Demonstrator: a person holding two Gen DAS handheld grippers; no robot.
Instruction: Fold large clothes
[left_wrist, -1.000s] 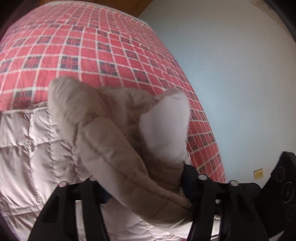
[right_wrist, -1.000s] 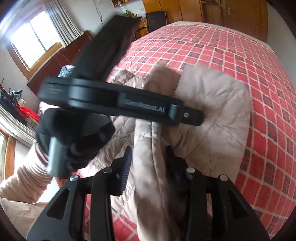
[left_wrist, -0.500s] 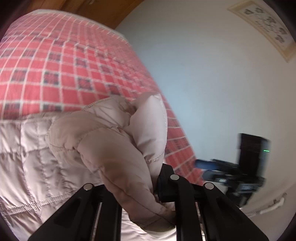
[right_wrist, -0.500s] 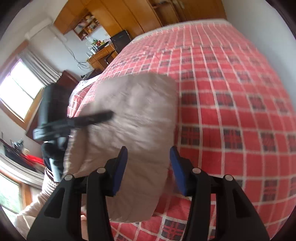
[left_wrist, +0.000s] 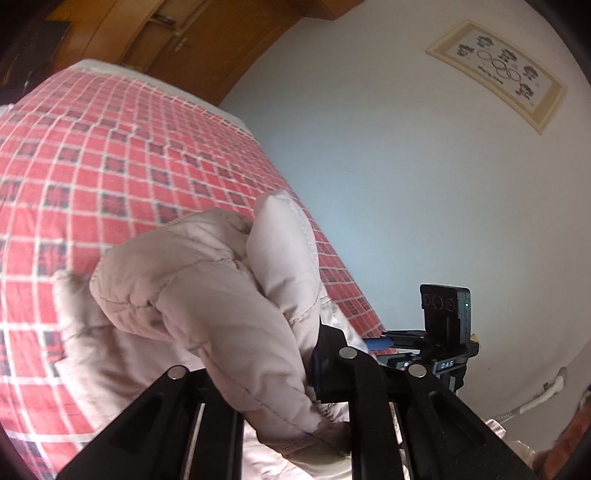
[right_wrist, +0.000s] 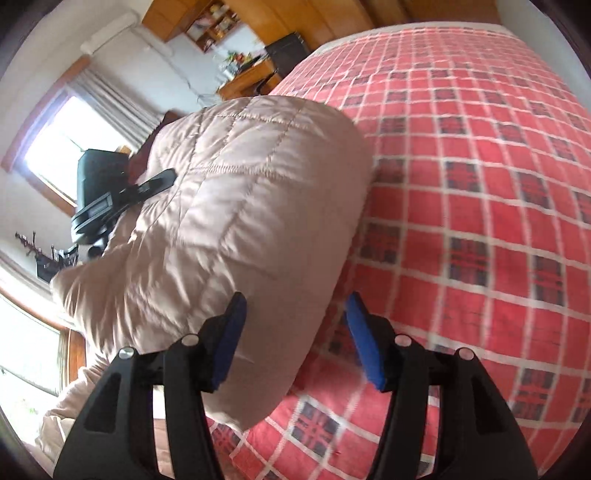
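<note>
Nearest, in the left wrist view, the left gripper (left_wrist: 295, 402) is clenched on a bunched fold of the quilted beige jacket (left_wrist: 207, 288), which rises between its jaws and hides most of the near side of the bed (left_wrist: 110, 155). In the right wrist view, the right gripper (right_wrist: 295, 339) stands released, its blue pads (right_wrist: 364, 347) spread, with the jacket's folded bulk lying just ahead of the left pad but not pinched.

The jacket rests on the red checked bedspread toward the bed's near left edge, one end lifted by the left gripper.

Risk, as a judgement: the padded, slippery cloth held at one point only may slide or spring open, and the unsupported end could sag off the near edge, spoiling the fold.

Farther off, the left wrist view alone shows the wall, a framed picture (left_wrist: 498, 74) and the other tool in profile; only the right wrist view shows the jacket's smooth quilted outer panel, the window (right_wrist: 66, 147) and the wooden cupboards (right_wrist: 207, 22).
</note>
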